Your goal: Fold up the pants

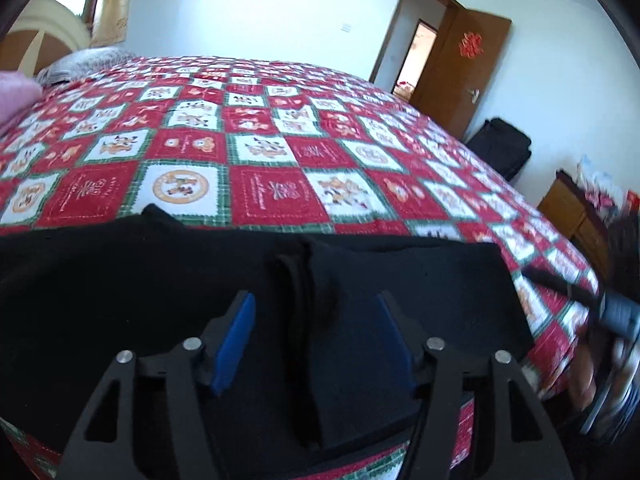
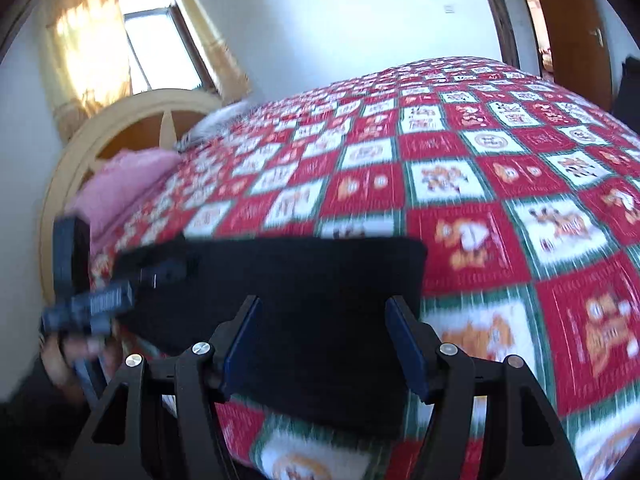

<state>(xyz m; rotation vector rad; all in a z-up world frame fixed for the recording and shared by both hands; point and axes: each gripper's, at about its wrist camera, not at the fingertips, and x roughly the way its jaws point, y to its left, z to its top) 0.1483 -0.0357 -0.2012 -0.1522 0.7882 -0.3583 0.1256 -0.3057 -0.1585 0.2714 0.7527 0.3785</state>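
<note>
Right now the black pants (image 1: 360, 280) lie folded into a flat block at the near edge of the bed (image 1: 280, 152), on its red, white and green patchwork quilt. Both tongs stand spread with nothing pinched. The left gripper (image 1: 316, 312) hovers over the block, a raised fold ridge of the cloth running between its blue pads (image 1: 236, 340) without being pressed. The right gripper (image 2: 324, 320) hangs open over the block's end nearest the foot of the bed.

My guess at the risk: the block sits so close to the edge that a nudge from either tong could push it off, or drag the top layer askew and undo the fold. That ridge may also spring up if left unsmoothed.

Counted: one pair of pants, two grippers, one pink pillow (image 2: 124, 184) toward the headboard, one brown door (image 1: 464, 64).
</note>
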